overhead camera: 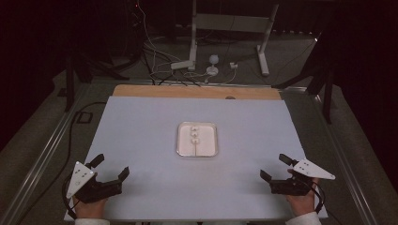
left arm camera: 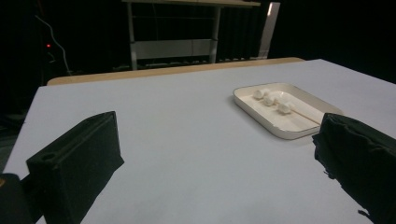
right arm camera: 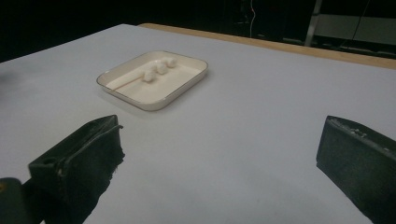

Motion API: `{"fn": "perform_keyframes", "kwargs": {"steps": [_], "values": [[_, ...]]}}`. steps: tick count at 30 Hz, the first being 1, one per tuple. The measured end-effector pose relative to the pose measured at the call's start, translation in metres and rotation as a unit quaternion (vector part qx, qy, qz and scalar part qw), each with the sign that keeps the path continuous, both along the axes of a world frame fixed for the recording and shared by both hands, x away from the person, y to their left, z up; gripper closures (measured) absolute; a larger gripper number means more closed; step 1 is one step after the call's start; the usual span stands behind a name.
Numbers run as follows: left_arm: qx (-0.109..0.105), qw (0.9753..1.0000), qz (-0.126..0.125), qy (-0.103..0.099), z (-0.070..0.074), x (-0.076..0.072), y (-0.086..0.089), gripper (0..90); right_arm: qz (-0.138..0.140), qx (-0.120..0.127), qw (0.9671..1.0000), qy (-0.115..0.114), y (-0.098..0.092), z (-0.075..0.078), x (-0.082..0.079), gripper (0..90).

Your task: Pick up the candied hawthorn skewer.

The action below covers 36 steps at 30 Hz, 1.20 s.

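I find nothing to read anywhere: no words, numbers, brand marks or signs. The tray (overhead camera: 180, 140) ahead of my grippers is plain white, with no print on its rim or inside. The grey plate on top of my left gripper (overhead camera: 110, 168) carries only small dark holes, no letters, and the plate on my right gripper (overhead camera: 277, 168) is the same. The pale sheet covering the table (overhead camera: 141, 122) beneath and ahead of both grippers is blank. Far beyond my grippers, past the table's far edge, the stands and cables sit in the dark and any marking there is too small to make out.
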<state>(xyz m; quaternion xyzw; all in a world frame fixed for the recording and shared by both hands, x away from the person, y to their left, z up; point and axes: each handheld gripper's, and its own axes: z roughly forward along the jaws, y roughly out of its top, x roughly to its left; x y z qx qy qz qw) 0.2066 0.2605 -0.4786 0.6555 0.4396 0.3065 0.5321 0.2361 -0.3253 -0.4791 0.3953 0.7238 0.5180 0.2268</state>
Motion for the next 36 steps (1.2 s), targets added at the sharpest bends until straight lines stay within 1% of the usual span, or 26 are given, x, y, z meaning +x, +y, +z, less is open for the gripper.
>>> {"fn": "perform_keyframes", "kwargs": {"steps": [2,3,6,9,10,12,15,17,19,21,22,24,26,29,30,31,34,36], "values": [[-0.006,1.0000,0.002,0.001,0.000,0.000,0.001,1.1,0.001,0.000,1.0000,-0.002,0.000,-0.002,0.001,0.0],[-0.006,1.0000,0.004,0.001,-0.001,0.000,0.001,1.1,0.002,0.001,1.0000,-0.004,0.000,-0.002,0.001,0.0],[-0.003,1.0000,0.007,0.004,-0.002,0.002,0.001,1.2,0.005,-0.001,0.9998,-0.019,0.002,-0.003,0.002,0.0],[0.002,0.9999,0.012,0.010,-0.001,0.002,0.000,1.1,0.006,-0.002,0.9998,-0.020,0.002,-0.004,0.002,0.0],[-0.009,0.9997,0.009,0.019,0.002,0.002,0.000,1.2,0.006,-0.002,0.9998,-0.020,0.003,-0.004,0.002,0.0],[-0.016,0.9996,0.010,0.022,0.007,0.002,-0.001,1.2,0.007,-0.003,0.9998,-0.019,0.004,-0.004,0.002,0.0],[-0.010,0.9996,0.009,0.027,0.014,0.003,-0.004,1.2,0.009,-0.008,0.9999,-0.012,0.006,-0.005,0.002,0.0],[-0.009,0.9994,0.002,0.033,0.016,0.006,-0.007,1.2,0.011,-0.014,0.9998,-0.003,0.009,-0.006,0.003,0.0],[-0.010,0.9991,0.000,0.040,0.019,0.009,-0.010,1.2,0.013,-0.019,0.9997,-0.002,0.013,-0.006,0.003,0.0],[-0.008,0.9991,-0.004,0.042,0.021,0.011,-0.012,1.1,0.015,-0.020,0.9997,-0.002,0.015,-0.005,0.003,0.0],[-0.008,0.9988,-0.006,0.048,0.025,0.014,-0.016,1.1,0.016,-0.021,0.9997,-0.002,0.016,-0.005,0.002,0.0],[-0.007,0.9985,-0.007,0.053,0.028,0.018,-0.019,0.5,0.021,-0.024,0.9995,0.001,0.017,-0.005,0.002,0.0],[-0.011,0.9984,-0.007,0.054,0.030,0.023,-0.023,0.5,0.022,-0.028,0.9994,0.004,0.017,-0.005,0.002,0.0],[-0.009,0.9982,-0.015,0.057,0.033,0.029,-0.030,0.5,0.021,-0.029,0.9993,0.005,0.017,-0.005,0.003,0.0],[-0.009,0.9982,-0.015,0.057,0.033,0.029,-0.030,0.5,0.019,-0.029,0.9994,0.004,0.017,-0.005,0.003,0.0],[-0.003,0.9980,-0.019,0.060,0.036,0.033,-0.037,0.5,0.018,-0.029,0.9994,0.004,0.017,-0.005,0.002,0.0],[0.001,0.9971,-0.030,0.070,0.040,0.040,-0.048,0.5,0.015,-0.029,0.9994,0.003,0.016,-0.005,0.002,0.0],[0.003,0.9967,-0.038,0.072,0.042,0.045,-0.054,0.5,0.014,-0.029,0.9995,0.004,0.015,-0.005,0.002,0.0]]}}
